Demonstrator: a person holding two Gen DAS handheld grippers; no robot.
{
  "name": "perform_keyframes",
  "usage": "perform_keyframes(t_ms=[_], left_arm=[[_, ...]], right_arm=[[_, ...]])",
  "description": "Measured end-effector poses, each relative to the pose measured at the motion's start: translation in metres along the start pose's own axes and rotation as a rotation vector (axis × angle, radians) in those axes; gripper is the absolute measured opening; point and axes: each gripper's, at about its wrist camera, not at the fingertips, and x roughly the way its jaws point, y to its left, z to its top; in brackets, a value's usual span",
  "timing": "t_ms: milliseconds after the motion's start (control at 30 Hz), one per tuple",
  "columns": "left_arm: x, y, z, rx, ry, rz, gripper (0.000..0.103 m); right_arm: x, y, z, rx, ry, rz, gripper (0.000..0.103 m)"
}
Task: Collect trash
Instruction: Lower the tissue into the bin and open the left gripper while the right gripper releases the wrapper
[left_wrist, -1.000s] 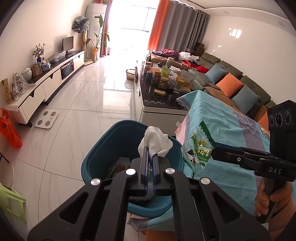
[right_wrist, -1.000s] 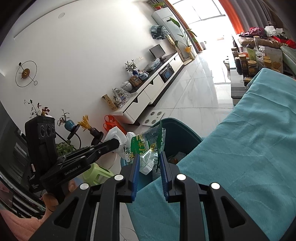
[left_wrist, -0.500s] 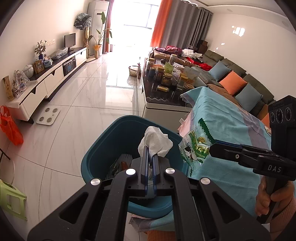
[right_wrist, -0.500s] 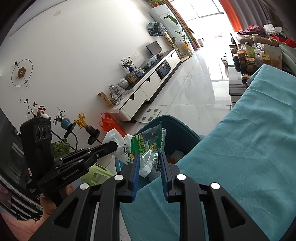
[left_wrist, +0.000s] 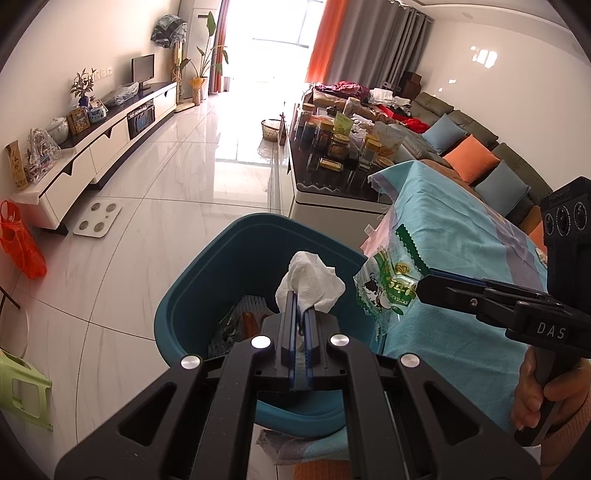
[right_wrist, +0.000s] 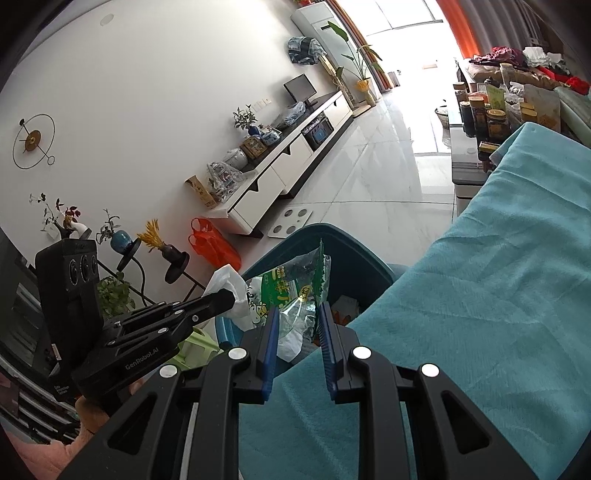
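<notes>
My left gripper (left_wrist: 300, 301) is shut on a crumpled white tissue (left_wrist: 309, 280), held over the mouth of a teal trash bin (left_wrist: 236, 258) on the floor. Inside the bin lie some wrappers and white foam netting (left_wrist: 246, 314). My right gripper (right_wrist: 297, 314) is shut on a clear plastic snack bag with green print (right_wrist: 291, 291), which hangs at the bin's rim (right_wrist: 354, 251) beside the table edge. In the left wrist view the right gripper (left_wrist: 421, 284) reaches in from the right with the snack bag (left_wrist: 388, 280). The right wrist view shows the left gripper (right_wrist: 231, 295) with the tissue (right_wrist: 229, 284).
A table under a teal cloth (right_wrist: 480, 295) stands right of the bin. Behind it is a dark coffee table with several jars (left_wrist: 332, 147) and a sofa with cushions (left_wrist: 469, 158). A white TV cabinet (left_wrist: 92, 155), a floor scale (left_wrist: 98, 219), an orange bag (left_wrist: 22, 243) and a green stool (left_wrist: 18, 387) stand left.
The left gripper has sunk a little with the tissue toward the bin. The snack bag in the right gripper has come off the cloth and out to the bin's rim.
</notes>
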Motion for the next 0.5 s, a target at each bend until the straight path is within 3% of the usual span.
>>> perform_keyframes(t_ms=[500], left_arm=[[0.021, 0.003, -0.004, -0.024, 0.038, 0.012, 0.005]], right_arm=[[0.016, 0.008, 0.003, 0.004, 0.033, -0.040, 0.020]])
